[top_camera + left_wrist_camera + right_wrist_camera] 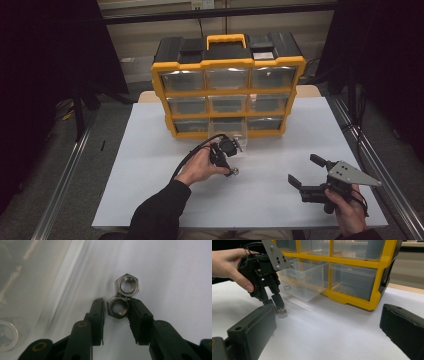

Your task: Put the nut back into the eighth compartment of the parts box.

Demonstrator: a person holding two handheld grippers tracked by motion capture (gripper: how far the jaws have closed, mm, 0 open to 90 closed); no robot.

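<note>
Two steel hex nuts lie touching each other on the white table (pixel 150 165). The nearer nut (pixel 118 307) sits between the jaws of my left gripper (pixel 117 308), which points down at it; one pad (pixel 136 315) touches it and a narrow gap remains at the other pad (pixel 98 312). The farther nut (pixel 127 284) lies just beyond the tips. From the high view the left gripper (pixel 231 169) is in front of the pulled-out clear drawer (pixel 232 136). My right gripper (pixel 306 170) stands open at the front right with nothing between its jaws.
A yellow and black drawer organizer (pixel 227 92) stands at the back of the table. Its bottom middle clear drawer (pixel 304 280) is pulled out and holds another nut (pixel 286 287). The left gripper (pixel 277 305) and the nuts (pixel 282 313) sit just in front of that drawer.
</note>
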